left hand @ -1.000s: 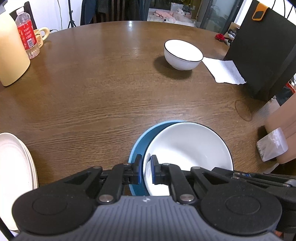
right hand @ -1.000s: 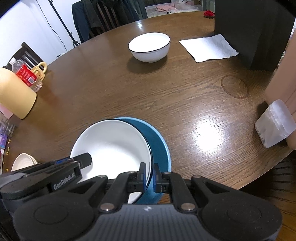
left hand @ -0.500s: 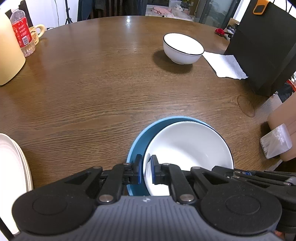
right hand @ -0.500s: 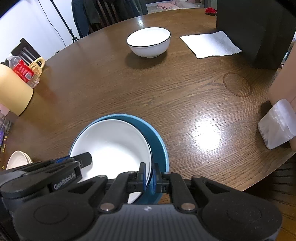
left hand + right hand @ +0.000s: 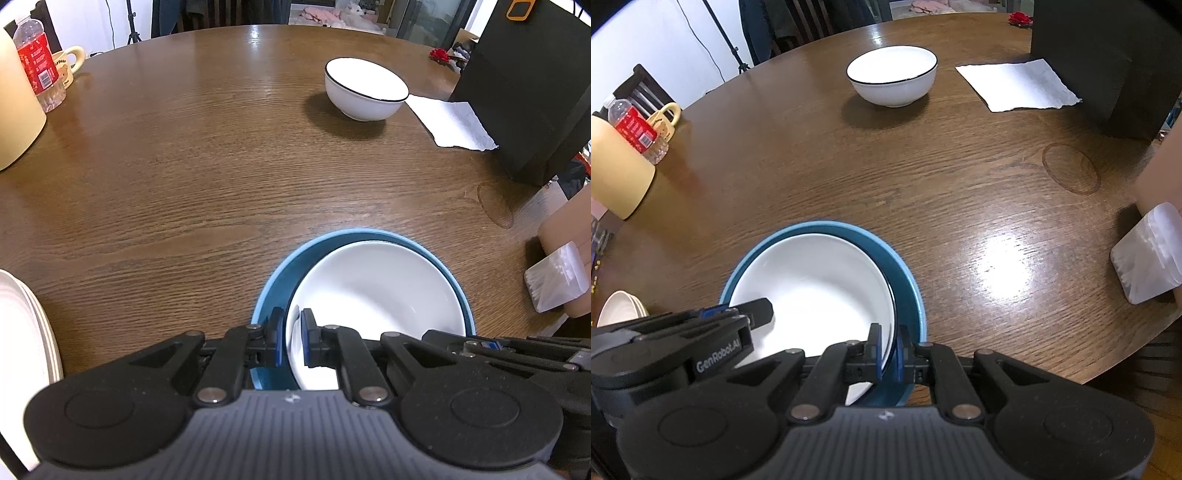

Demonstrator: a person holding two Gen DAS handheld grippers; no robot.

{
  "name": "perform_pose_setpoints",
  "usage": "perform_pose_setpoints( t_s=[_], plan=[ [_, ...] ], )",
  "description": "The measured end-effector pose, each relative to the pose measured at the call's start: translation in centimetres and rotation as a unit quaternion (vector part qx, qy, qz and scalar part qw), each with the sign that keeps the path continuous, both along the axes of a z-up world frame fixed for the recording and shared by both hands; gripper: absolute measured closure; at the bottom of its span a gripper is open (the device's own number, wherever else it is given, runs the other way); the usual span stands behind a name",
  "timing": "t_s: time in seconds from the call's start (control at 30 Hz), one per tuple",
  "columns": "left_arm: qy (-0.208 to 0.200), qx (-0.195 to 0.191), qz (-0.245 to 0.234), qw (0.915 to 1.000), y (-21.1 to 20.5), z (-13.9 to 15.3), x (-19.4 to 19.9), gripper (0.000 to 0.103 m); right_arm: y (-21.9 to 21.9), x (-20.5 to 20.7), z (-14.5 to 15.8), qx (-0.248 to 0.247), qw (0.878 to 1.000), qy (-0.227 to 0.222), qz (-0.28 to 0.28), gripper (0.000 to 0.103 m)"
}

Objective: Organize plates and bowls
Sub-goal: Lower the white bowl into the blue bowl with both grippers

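Note:
A white bowl with a dark rim (image 5: 373, 291) (image 5: 812, 284) sits inside a blue bowl (image 5: 280, 273) (image 5: 905, 284) near the table's front edge. My left gripper (image 5: 291, 341) is shut on the white bowl's left rim; it also shows in the right wrist view (image 5: 753, 314). My right gripper (image 5: 888, 350) is shut on the white bowl's right rim. A second white bowl (image 5: 365, 88) (image 5: 892, 75) stands alone far across the table. A stack of white plates (image 5: 22, 332) lies at the left; it also shows in the right wrist view (image 5: 618, 306).
A white napkin (image 5: 452, 123) (image 5: 1015, 85) and a black box (image 5: 528, 92) are at the right. A plastic container (image 5: 556, 280) (image 5: 1148, 251) sits at the right edge. A yellow jug (image 5: 617, 170), water bottle (image 5: 38, 66) and mug (image 5: 68, 64) are at the left.
Both grippers, still holding the white bowl, have shifted so the blue bowl now rings the white bowl more evenly. The far bowl and napkin appear a little nearer.

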State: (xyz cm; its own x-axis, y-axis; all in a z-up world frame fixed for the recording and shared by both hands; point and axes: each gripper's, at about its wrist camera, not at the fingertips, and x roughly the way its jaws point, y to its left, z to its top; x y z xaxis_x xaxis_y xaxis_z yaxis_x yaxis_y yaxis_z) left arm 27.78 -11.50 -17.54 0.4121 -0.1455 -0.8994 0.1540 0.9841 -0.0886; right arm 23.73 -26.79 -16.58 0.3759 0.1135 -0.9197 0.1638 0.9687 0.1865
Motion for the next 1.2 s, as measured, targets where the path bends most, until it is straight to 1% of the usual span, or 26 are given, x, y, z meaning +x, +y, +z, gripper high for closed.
perform_pose_setpoints(
  t_s=[0.27,0.43,0.87,1.07,1.2],
  plan=[
    [0.013,0.018,-0.005,0.9998,-0.6,0.0,0.4,0.093,0.2,0.3,0.0,-0.011,1.000,0.004,0.023,0.095],
    [0.027,0.028,-0.008,0.9992,-0.9,0.0,0.9,0.093,0.4,0.6,0.1,-0.020,0.999,0.013,0.032,0.095],
    [0.061,0.029,-0.003,0.9977,-1.1,-0.3,2.1,0.093,0.4,1.8,0.1,-0.021,0.998,0.045,0.048,0.094],
    [0.066,0.029,-0.002,0.9974,-1.1,-0.3,2.2,0.093,0.2,2.1,0.0,-0.019,0.998,0.049,0.047,0.093],
    [0.065,0.027,0.000,0.9975,-1.1,-0.2,2.2,0.092,0.1,2.2,0.0,-0.019,0.997,0.050,0.048,0.090]
  ],
)
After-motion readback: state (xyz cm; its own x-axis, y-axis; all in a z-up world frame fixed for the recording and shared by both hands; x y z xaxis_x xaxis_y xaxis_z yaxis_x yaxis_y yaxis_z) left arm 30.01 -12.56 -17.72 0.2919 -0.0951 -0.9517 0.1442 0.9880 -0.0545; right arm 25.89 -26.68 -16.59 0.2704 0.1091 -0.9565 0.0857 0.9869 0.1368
